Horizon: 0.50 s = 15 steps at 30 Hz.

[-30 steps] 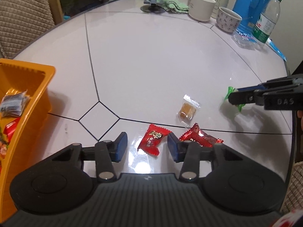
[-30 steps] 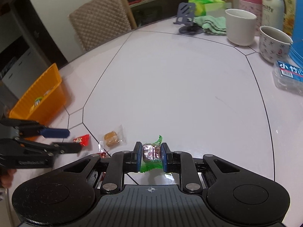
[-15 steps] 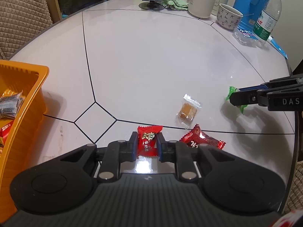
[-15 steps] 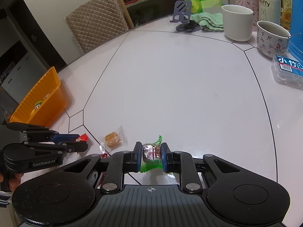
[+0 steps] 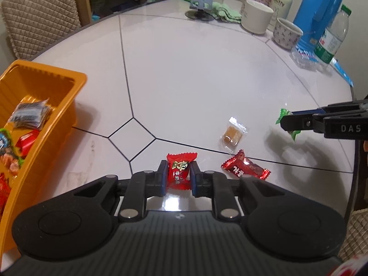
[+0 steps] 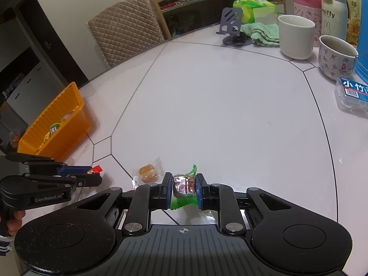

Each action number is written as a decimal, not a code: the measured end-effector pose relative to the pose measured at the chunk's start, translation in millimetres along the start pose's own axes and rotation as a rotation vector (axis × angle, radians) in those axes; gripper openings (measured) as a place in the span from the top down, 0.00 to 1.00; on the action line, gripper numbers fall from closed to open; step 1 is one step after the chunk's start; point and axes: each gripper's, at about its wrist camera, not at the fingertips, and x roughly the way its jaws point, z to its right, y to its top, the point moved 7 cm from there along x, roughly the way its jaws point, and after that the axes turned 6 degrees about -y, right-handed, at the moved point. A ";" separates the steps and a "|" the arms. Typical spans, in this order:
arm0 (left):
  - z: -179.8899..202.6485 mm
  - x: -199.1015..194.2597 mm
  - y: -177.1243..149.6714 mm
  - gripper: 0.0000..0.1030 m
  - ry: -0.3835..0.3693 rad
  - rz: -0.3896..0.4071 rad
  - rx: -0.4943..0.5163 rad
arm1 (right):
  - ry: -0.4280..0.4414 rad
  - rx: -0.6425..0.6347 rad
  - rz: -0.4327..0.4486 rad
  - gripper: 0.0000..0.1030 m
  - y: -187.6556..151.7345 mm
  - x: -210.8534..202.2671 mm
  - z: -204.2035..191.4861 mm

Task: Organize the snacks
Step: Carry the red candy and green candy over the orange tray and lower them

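My left gripper [image 5: 178, 172] is shut on a red wrapped candy [image 5: 180, 169] and holds it just above the white table. My right gripper [image 6: 183, 184] is shut on a green-wrapped candy [image 6: 184, 185]; it also shows at the right of the left wrist view [image 5: 287, 124]. A second red candy [image 5: 245, 169] and a clear-wrapped brown candy [image 5: 232, 134] lie on the table between the grippers. An orange bin [image 5: 43, 105] with several snacks in it stands at the left, also seen in the right wrist view [image 6: 57, 124].
At the table's far side stand a phone stand [image 6: 232, 26], a green cloth [image 6: 264, 33], a white cup [image 6: 295, 36], a patterned mug [image 6: 337, 59], a clear plastic box [image 6: 353, 97], a water bottle [image 5: 332, 38] and a blue container [image 5: 322, 7]. A quilted chair [image 6: 126, 36] stands behind.
My left gripper closed on the red candy and lifted it slightly. My right gripper stayed shut on the green candy and moved little.
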 end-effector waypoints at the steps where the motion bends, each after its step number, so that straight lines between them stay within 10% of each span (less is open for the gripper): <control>1: -0.5 -4.9 -1.0 0.83 0.000 0.008 -0.008 | 0.003 -0.003 0.002 0.79 0.4 -1.5 -1.9; 15: -29.4 -86.2 -27.3 0.83 0.067 0.111 -0.162 | 0.104 -0.079 0.017 0.79 1.2 -24.3 -50.5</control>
